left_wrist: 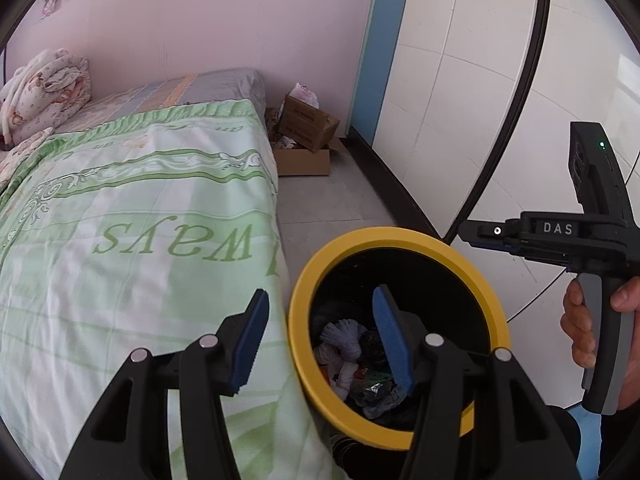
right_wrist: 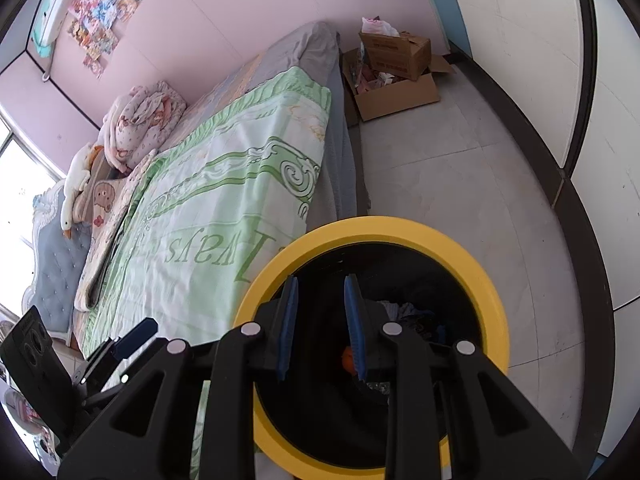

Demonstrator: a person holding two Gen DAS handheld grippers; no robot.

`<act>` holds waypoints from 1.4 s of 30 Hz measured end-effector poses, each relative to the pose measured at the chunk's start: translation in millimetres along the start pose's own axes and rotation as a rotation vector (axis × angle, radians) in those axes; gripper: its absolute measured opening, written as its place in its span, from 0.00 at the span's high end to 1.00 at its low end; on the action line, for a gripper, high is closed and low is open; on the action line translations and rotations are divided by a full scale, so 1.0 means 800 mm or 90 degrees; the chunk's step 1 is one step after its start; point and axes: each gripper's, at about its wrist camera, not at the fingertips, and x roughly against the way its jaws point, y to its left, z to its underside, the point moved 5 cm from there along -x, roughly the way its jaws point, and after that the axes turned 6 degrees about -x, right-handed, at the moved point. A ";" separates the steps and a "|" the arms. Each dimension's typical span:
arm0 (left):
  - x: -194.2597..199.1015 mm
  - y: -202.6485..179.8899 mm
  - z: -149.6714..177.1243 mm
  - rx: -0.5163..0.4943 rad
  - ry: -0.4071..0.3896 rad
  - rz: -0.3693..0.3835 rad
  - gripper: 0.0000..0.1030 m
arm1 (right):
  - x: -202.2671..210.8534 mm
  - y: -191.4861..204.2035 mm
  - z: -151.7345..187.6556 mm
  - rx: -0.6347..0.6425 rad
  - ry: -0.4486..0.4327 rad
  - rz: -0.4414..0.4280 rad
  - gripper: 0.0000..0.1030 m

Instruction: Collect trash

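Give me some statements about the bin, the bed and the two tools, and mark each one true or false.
1. The trash bin has a yellow rim. True.
2. The bin is empty. False: crumpled trash lies inside.
3. The right tool holds a paper ball. False: nothing is between its pads.
4. The left tool is open. True.
5. Cardboard boxes stand on the bed. False: they sit on the floor past the bed.
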 end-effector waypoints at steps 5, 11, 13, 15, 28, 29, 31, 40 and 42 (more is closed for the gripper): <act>0.023 0.031 0.005 0.018 -0.015 -0.022 0.50 | -0.004 0.031 0.008 0.023 0.010 -0.005 0.78; 0.057 0.079 0.017 0.046 -0.029 -0.066 0.50 | -0.017 0.086 0.024 0.062 0.029 -0.021 0.78; 0.068 0.095 0.021 0.055 -0.034 -0.080 0.50 | -0.022 0.105 0.030 0.072 0.035 -0.029 0.78; 0.079 0.112 0.027 0.067 -0.038 -0.095 0.50 | -0.027 0.125 0.038 0.086 0.041 -0.035 0.78; 0.152 0.229 0.096 0.152 -0.043 -0.195 0.50 | -0.080 0.253 0.112 0.166 0.105 -0.080 0.78; 0.157 0.237 0.102 0.158 -0.042 -0.203 0.50 | -0.084 0.263 0.119 0.173 0.110 -0.083 0.78; 0.168 0.258 0.117 0.173 -0.039 -0.220 0.50 | -0.092 0.279 0.131 0.185 0.117 -0.089 0.78; 0.214 0.321 0.174 0.228 -0.051 -0.281 0.35 | -0.107 0.344 0.183 0.236 0.110 -0.111 0.64; 0.223 0.326 0.179 0.229 -0.065 -0.296 0.27 | -0.103 0.354 0.191 0.245 0.093 -0.114 0.60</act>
